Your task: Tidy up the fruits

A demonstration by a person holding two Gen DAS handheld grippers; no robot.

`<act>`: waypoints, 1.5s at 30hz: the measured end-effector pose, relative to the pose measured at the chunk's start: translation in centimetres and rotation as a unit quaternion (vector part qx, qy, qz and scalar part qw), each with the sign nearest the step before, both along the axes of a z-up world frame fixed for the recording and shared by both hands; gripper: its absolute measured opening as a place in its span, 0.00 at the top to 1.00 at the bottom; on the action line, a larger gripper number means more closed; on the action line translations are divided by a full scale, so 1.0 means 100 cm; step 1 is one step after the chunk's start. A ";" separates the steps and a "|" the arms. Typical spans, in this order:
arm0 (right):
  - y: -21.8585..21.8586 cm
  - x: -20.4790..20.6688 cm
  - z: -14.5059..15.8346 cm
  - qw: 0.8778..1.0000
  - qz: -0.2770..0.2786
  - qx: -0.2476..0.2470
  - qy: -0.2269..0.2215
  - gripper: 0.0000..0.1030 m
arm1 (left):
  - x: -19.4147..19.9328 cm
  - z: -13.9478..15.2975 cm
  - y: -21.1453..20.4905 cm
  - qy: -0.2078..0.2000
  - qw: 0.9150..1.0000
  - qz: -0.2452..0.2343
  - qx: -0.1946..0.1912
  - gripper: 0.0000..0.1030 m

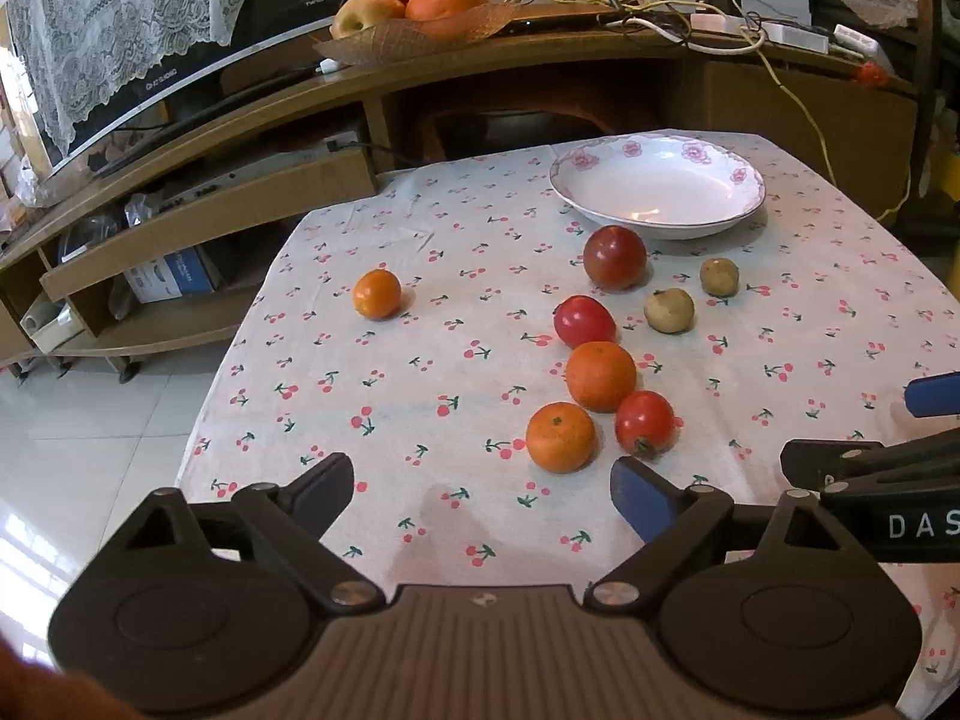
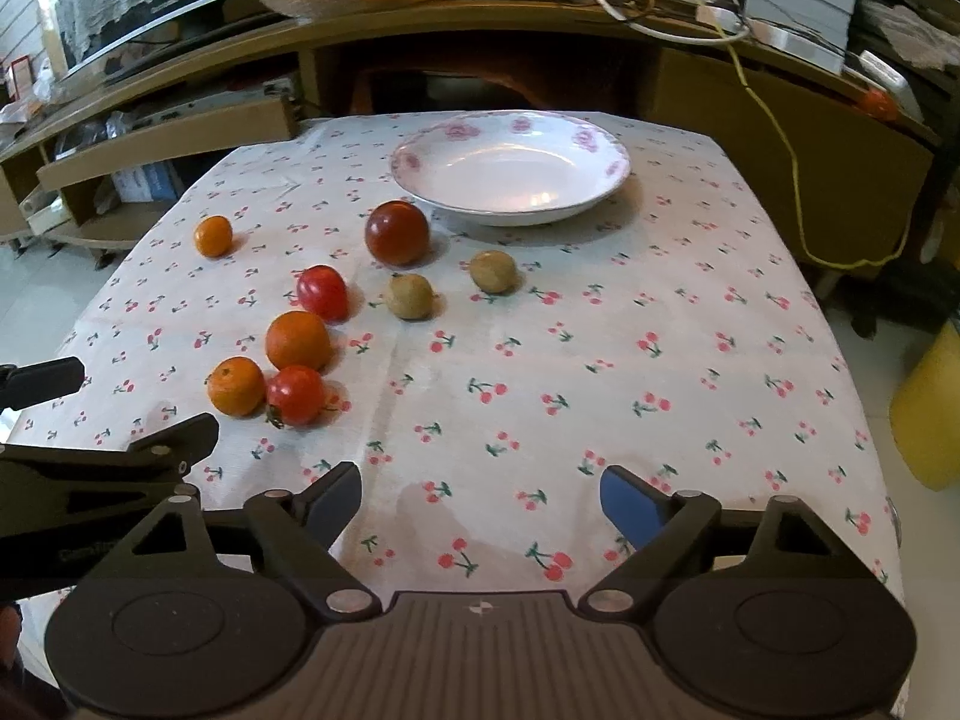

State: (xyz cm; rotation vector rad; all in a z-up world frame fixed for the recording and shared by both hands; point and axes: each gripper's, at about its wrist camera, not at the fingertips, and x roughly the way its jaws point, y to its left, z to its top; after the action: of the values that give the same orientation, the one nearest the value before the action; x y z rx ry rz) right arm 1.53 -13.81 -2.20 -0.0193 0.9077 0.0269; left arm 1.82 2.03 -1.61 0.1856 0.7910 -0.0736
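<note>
Seen from the left wrist, the left tongs (image 1: 483,492) hang wide open and empty over the near edge of a worktop (image 1: 420,276) draped in a white cherry-print cloth. A floral-rimmed plate (image 1: 657,157) sits bare at 1 o'clock near the far edge. Toward 12 o'clock of the tongs lies the fruit: a dark red tomato (image 1: 614,257) just before the plate, two small brown fruits (image 1: 669,310) beside it, then a red tomato (image 1: 583,320), an orange (image 1: 600,375), a second orange (image 1: 560,437) and another tomato (image 1: 644,422) close together; a small orange (image 1: 377,294) lies apart at 11 o'clock. Behind stand a wooden TV cabinet (image 1: 252,114), a lace-covered screen (image 1: 120,12) and a fruit basket (image 1: 414,30); pale tiled floor (image 1: 90,420) shows at 9 o'clock. Seen from the right wrist, the right tongs (image 2: 480,501) are likewise spread apart and holding nothing above bare cloth, with the left tongs entering at 9 o'clock. The fruit cluster lies at 10 to 11 o'clock, the plate at 12 o'clock, a yellow cable (image 2: 792,180) trailing off the cabinet at 2 o'clock.
</note>
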 end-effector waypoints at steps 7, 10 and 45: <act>0.010 0.006 0.001 1.000 0.023 -0.001 -0.003 0.19 | 0.002 0.000 0.008 -0.005 1.000 0.003 0.005 0.07; 0.016 0.008 0.002 0.999 0.036 -0.007 -0.007 0.21 | 0.002 0.000 0.011 -0.007 1.000 0.004 0.009 0.07; 0.051 0.057 -0.014 0.956 0.290 0.033 0.039 0.73 | 0.009 -0.012 0.012 0.013 0.993 -0.117 0.021 0.14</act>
State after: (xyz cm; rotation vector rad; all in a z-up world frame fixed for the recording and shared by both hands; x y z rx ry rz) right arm 7.27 -8.72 -3.64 -0.2245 0.9541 0.6081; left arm 2.71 3.23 -2.78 0.3169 0.7939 -0.2807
